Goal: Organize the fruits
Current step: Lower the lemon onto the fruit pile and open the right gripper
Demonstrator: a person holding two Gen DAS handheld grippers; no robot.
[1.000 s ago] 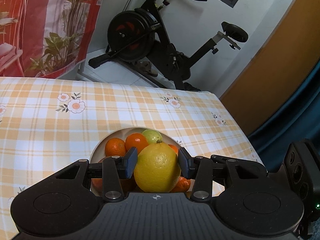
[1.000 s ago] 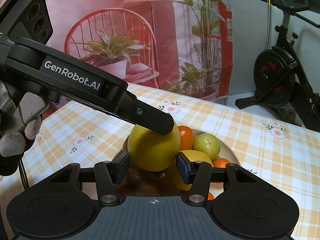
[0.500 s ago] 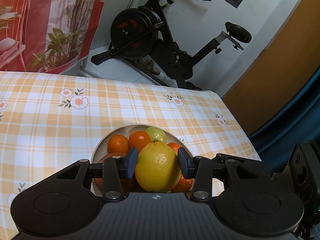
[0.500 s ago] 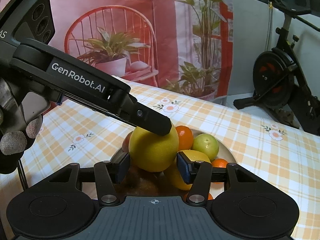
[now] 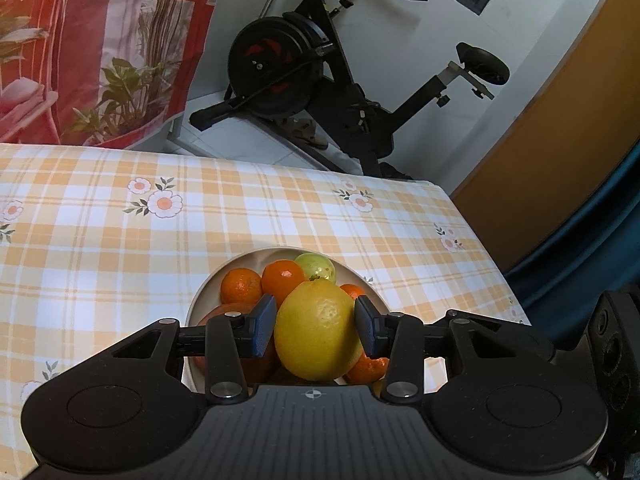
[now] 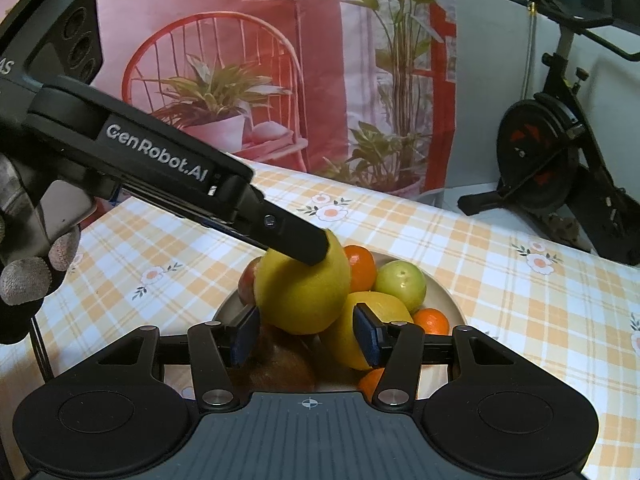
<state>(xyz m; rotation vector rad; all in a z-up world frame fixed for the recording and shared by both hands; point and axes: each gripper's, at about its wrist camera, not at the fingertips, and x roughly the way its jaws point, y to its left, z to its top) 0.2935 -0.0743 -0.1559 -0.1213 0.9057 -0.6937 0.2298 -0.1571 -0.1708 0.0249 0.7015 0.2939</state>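
Clamping lemon (image 5: pixel 318 330) over fruit bowl (image 5: pixel 204 292), left claw (image 5: pixel 316 324); right claw (image 6: pixel 306 334) apart, empty; oranges (image 5: pixel 280 280) crowd beneath.

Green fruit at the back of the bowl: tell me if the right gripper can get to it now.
Probably not directly. The green fruit sits behind a big yellow fruit held in the left gripper, which blocks the right gripper; a second yellow fruit also lies between.
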